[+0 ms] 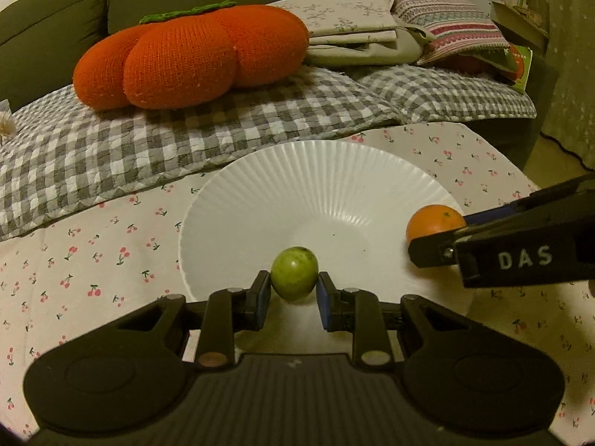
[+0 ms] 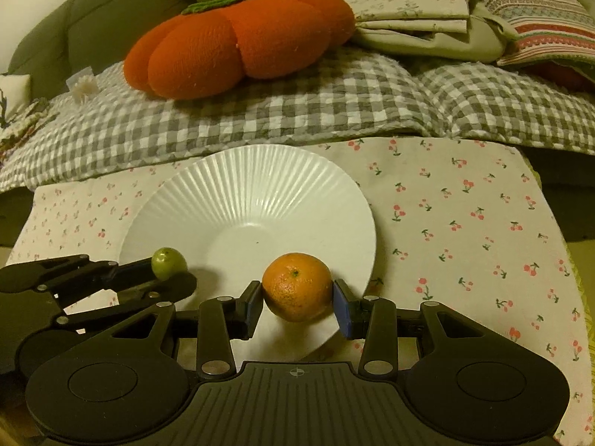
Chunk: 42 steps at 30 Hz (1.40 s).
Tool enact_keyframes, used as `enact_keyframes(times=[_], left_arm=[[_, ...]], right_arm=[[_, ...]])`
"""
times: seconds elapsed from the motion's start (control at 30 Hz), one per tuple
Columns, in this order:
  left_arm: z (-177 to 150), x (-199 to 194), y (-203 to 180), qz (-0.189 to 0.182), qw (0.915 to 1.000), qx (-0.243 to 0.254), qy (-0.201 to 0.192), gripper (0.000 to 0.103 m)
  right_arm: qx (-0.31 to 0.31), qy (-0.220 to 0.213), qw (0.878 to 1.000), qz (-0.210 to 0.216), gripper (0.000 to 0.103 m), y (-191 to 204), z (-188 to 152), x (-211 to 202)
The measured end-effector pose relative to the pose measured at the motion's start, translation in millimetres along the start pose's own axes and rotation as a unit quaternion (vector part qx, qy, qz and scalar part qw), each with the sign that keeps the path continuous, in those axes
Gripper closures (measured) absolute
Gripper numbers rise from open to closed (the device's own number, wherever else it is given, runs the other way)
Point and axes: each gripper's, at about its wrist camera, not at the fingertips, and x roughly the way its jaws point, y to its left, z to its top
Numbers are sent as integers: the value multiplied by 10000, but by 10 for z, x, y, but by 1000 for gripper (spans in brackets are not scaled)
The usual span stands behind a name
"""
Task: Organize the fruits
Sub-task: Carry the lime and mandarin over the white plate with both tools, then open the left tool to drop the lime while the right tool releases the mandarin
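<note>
While both fruits are held over the near rim of the white ribbed plate [image 1: 316, 186], left tongs [image 1: 293, 293] pinch a small green fruit [image 1: 294, 273] between blue pads; right tongs [image 2: 297, 304] pinch an orange [image 2: 296, 287]. Plate sits on the cherry-print cloth [image 2: 465, 223] over the tabletop. Beyond: grey checked quilt [image 1: 186, 126], then a knitted orange pumpkin cushion [image 1: 189, 52] and folded linens [image 2: 416, 3].

We are in a home living room: a green sofa [image 1: 111, 7] with a gingham quilt [image 1: 186, 126], a pumpkin cushion [image 1: 193, 52], folded linens [image 1: 353, 18] and a cherry-print tablecloth [image 1: 93, 252].
</note>
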Motion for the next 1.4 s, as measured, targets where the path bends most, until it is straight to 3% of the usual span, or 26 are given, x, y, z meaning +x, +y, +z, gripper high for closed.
enact_keyframes(times=[0.17,0.2,0.23,0.3,0.5,0.87,0.9,0.93,0.97,1.4], left_arm=[[-1,-3,5,-25,10000,12,-8,78],[-4,-7,3,-40,10000,39,-14,72],[-1,-10,8,-91,9999,70,-30,58],[-5,-36,-10,-117,9998,103,-95,46],[-34,-54,-65,-83,9996,233,-121,44],[-12,-198,-65,-177,9997,-15,-141,39],[-13,-216,-59,-185,9997,-38,-153,37],[-10,-239,-44,-186,9997,-64,-162,36],[-10,-257,-34,-182,9997,-86,-165,36],[-135,-724,197,-215,9981,-567,-108,33]], right_arm=[[-32,-28,10000,-31,63,32,13,29],[-40,-26,10000,-55,63,32,14,36],[-44,-24,10000,-83,63,31,7,44],[-90,-60,9999,-106,63,35,2,47],[-151,-91,9998,-107,63,47,-6,45],[144,-146,9997,-137,62,-63,15,-52],[163,-128,9997,-121,60,-66,12,-48],[173,-171,9996,-119,48,-64,11,-64],[158,-238,9995,-152,42,-54,12,-88],[446,-446,9980,67,42,49,78,-543]])
